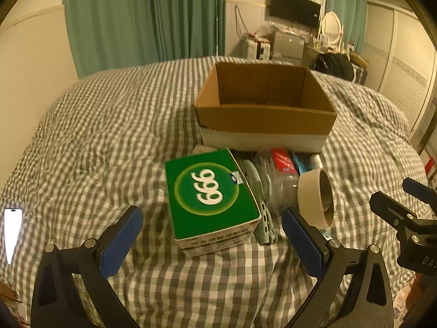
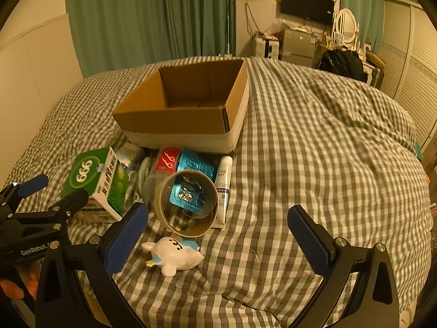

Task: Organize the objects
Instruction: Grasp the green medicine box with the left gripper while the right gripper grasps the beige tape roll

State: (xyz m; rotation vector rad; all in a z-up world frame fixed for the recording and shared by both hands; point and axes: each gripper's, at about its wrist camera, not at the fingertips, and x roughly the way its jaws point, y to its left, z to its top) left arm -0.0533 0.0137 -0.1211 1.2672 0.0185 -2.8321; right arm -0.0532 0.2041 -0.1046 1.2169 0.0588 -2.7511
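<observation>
The cardboard box (image 1: 266,106) sits empty on the bed (image 1: 109,125) — the likely destination. The clutter lies bunched against its near wall: green carton (image 1: 211,199), tape roll (image 2: 187,205). The left gripper (image 1: 211,246) frames the carton, jaws spread wide; the right gripper (image 2: 218,239) hangs empty, likewise agape.

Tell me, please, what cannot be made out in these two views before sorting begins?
- Cardboard box floor: left wrist view, hidden by its near wall.
- White toy: missing from left view, behind the tape roll.
- Green medicine box small print: right wrist view, blurred.
- Clear bottle: largely covered by neighbouring items.
</observation>
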